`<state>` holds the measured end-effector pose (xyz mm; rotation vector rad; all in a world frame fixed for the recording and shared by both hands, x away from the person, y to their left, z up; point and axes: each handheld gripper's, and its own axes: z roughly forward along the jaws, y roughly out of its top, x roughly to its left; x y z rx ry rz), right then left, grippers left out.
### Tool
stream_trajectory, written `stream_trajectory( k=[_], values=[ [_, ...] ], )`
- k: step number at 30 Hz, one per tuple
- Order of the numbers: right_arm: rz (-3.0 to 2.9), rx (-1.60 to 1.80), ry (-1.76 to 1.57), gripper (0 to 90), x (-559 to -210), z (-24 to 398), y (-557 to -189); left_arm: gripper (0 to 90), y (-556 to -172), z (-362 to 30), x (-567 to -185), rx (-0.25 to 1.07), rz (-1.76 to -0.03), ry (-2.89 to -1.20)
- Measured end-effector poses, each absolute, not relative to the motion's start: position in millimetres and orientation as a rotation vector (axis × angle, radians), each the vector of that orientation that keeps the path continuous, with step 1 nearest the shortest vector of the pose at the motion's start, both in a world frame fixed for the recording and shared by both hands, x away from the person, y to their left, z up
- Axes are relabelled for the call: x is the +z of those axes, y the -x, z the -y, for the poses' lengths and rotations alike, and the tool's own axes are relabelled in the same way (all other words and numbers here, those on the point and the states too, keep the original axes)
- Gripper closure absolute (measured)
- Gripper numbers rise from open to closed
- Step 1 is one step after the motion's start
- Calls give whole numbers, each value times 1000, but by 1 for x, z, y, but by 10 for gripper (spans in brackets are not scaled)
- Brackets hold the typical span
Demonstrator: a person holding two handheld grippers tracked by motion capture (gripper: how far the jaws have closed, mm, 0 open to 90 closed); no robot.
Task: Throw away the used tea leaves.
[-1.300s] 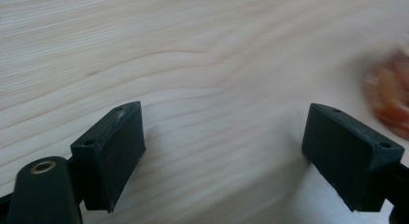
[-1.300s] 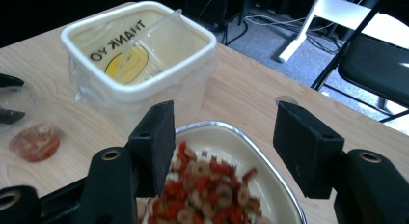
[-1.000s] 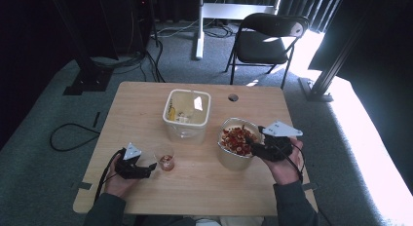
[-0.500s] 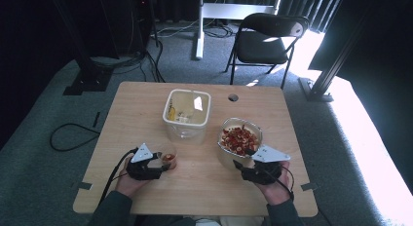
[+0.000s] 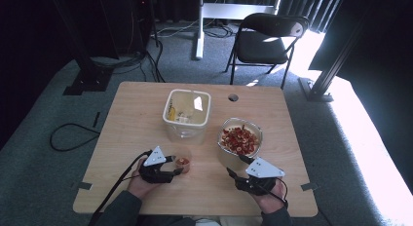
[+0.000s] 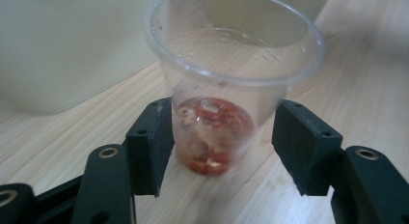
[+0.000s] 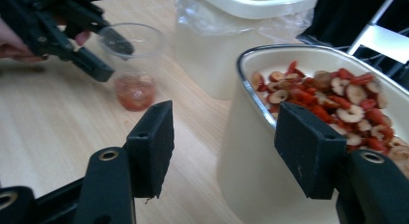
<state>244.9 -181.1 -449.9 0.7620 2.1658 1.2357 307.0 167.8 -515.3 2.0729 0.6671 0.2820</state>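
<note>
While the bowl point(image 5: 239, 138) holds red slices, the cup point(image 6: 226, 89) holds a few on the counter point(image 5: 126, 119). Left hand-held gripper point(image 6: 222, 151) straddles the cup, jaws apart; right hand-held gripper point(image 7: 222, 151) gapes beside the bowl.

bowl point(image 7: 270, 151) cropped right, bin point(image 6: 58, 45) blurred

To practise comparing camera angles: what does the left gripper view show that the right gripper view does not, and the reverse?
Left gripper view alone: the left gripper with open jaws either side of the clear plastic cup.

Right gripper view alone: the open right gripper and the bowl of red dried fruit slices.

Both: the cup, the white lined bin and the wooden table.
</note>
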Motion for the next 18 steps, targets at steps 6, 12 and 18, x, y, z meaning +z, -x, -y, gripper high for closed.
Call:
stream_trajectory(
  k=[6, 12, 18],
  values=[
    [-2210, 1234, -750, 387, -460, 177, -241, 444, -304, -154, -516, 251, -624, -2071],
    [-2247, 1254, -729, 387, -470, 172, -241, 444, -299, -142, -521, 204, -567, -2109],
    [-2330, 1238, -750, 381, -493, 158, -253, 441, -293, -137, -522, 190, -522, -2125]
  ],
)
